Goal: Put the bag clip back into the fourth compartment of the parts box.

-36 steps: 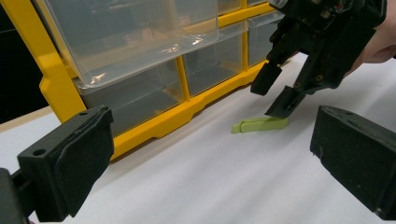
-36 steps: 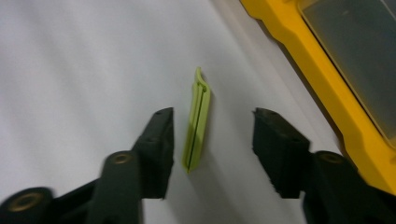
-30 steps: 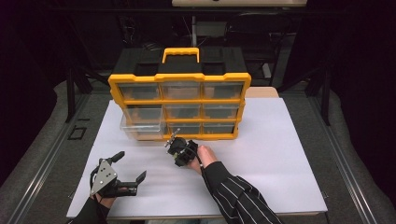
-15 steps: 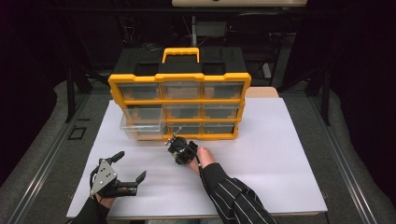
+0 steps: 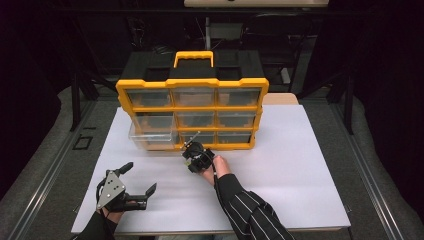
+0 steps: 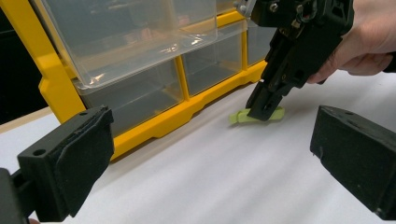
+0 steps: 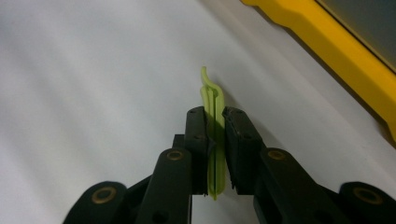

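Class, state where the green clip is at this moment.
In the left gripper view the green clip lies on the white table just in front of the yellow organizer, pinched between the right gripper's jaws.

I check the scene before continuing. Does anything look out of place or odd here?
One clear drawer on the left of the yellow organizer is pulled out. A small green clip lies on the white table, with the right gripper shut on it.
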Action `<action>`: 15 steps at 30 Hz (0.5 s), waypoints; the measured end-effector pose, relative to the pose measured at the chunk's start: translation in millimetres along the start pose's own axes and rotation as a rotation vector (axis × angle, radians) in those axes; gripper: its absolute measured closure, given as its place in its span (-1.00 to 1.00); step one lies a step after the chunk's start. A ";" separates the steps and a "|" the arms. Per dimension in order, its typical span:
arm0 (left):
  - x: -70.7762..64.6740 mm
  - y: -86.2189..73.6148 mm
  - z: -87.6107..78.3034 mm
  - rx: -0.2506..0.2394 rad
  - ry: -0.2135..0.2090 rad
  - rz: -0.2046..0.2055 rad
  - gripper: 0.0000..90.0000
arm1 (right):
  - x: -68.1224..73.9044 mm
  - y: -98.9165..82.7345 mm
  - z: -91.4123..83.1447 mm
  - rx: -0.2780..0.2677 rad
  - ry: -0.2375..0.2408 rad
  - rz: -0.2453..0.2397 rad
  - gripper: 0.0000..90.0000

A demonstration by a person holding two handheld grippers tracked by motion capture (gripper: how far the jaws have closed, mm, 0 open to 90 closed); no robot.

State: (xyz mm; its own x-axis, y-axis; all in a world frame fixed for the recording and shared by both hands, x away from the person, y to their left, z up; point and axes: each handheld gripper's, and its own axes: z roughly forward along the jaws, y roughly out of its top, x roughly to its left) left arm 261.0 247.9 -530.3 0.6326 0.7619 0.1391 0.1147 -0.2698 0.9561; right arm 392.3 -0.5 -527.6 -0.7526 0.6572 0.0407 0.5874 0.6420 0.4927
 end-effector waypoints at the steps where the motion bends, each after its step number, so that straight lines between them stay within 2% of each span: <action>1: 0.0 0.0 0.0 0.000 0.001 0.001 -1.00 | -0.9 -0.1 -1.4 0.011 -0.032 -0.012 0.78; 4: 0.2 -0.2 0.2 -0.001 -0.001 0.000 -1.00 | -2.1 -0.1 -3.7 0.004 -0.017 -0.013 0.78; 5: 0.1 -0.1 0.2 0.000 -0.001 0.002 -1.00 | -2.4 0.2 -6.1 0.010 -0.035 -0.018 0.78; 10: 0.2 -0.1 0.7 0.003 -0.002 0.004 -1.00 | -5.3 -0.4 -9.7 -0.004 -0.013 -0.018 0.78; 15: -0.1 -0.5 1.2 0.006 0.000 0.004 -1.00 | -7.7 -0.7 -12.9 -0.008 -0.022 -0.016 0.78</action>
State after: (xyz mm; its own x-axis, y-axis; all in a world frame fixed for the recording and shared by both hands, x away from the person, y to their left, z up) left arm 261.8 247.2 -531.1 0.6333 0.7606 0.1425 0.1172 -0.2763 0.9539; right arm 393.9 -11.1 -517.0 -0.7555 0.6551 0.0137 0.5725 0.6498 0.5001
